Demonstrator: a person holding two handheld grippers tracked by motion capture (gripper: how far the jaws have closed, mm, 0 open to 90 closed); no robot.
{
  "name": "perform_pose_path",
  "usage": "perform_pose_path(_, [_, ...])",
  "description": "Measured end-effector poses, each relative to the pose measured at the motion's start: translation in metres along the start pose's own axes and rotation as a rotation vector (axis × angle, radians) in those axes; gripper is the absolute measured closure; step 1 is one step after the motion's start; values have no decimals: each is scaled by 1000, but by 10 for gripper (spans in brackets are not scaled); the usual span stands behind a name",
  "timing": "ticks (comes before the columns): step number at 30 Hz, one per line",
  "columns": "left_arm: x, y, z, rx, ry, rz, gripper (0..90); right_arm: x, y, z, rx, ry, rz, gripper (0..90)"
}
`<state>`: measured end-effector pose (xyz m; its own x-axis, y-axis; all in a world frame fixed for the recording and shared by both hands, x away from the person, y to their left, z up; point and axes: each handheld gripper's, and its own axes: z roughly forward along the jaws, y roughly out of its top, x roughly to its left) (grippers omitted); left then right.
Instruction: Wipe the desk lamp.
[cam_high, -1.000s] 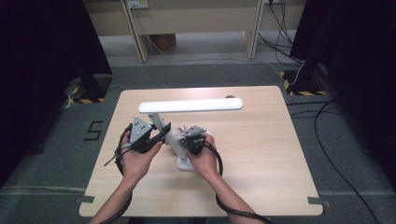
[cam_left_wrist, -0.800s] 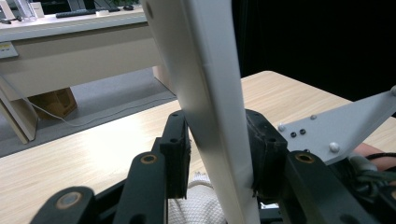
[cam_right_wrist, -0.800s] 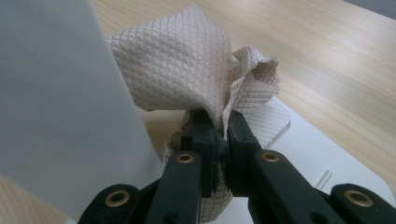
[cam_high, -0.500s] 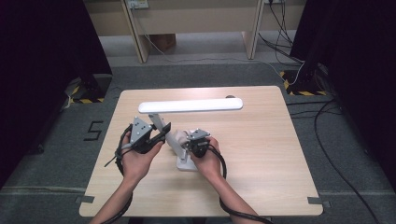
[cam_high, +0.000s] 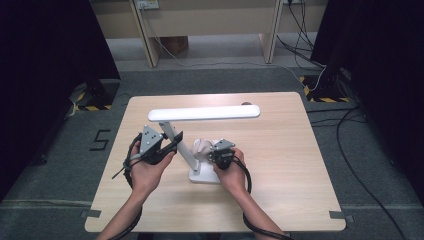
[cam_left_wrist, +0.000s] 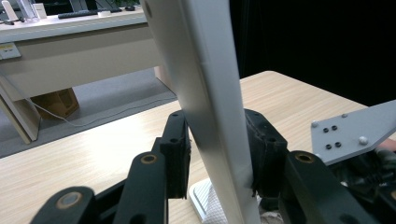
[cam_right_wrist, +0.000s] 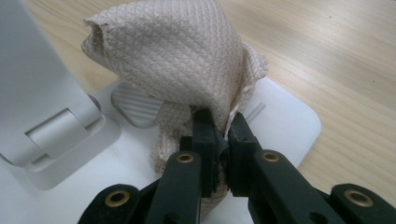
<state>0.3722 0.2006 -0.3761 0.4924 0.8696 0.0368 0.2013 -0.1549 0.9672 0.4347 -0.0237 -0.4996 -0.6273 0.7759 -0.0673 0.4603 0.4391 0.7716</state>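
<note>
Black jaws with brass-coloured pivot pins (grey screw-studded plate (cam_left_wrist: 355, 130) above), black cables.

The desk lamp (cam_high: 204, 114) is white all over: head bar, slanted arm (cam_left_wrist: 210, 107) and flat base (cam_right_wrist: 285, 121), the base carrying a ribbed pale-grey patch (cam_right_wrist: 133, 105). The cloth (cam_right_wrist: 177, 60) is pale beige with a fine diamond weave (a few darker specks along its frayed edge). Both the left gripper (cam_high: 167, 145) and the right gripper (cam_right_wrist: 222, 135) are black, with brass-coloured pivot pins; a grey plate (cam_left_wrist: 355, 130) sits at 3 o'clock in the left gripper view. The bench (cam_high: 280, 150) is light wood with a straight grain. The floor (cam_high: 65, 165) is grey, with yellow-and-black hazard stripes (cam_high: 92, 107) at 9 o'clock of the bench.
</note>
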Motion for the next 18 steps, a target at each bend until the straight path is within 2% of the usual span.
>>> perform_pose_path(9, [0,0,0,-1,1,0,635,-11,-7,-6,1,-39,-9,851])
perform_pose_path(18, [-1,0,0,-4,6,2,636,-24,-15,-13,11,-74,16,851])
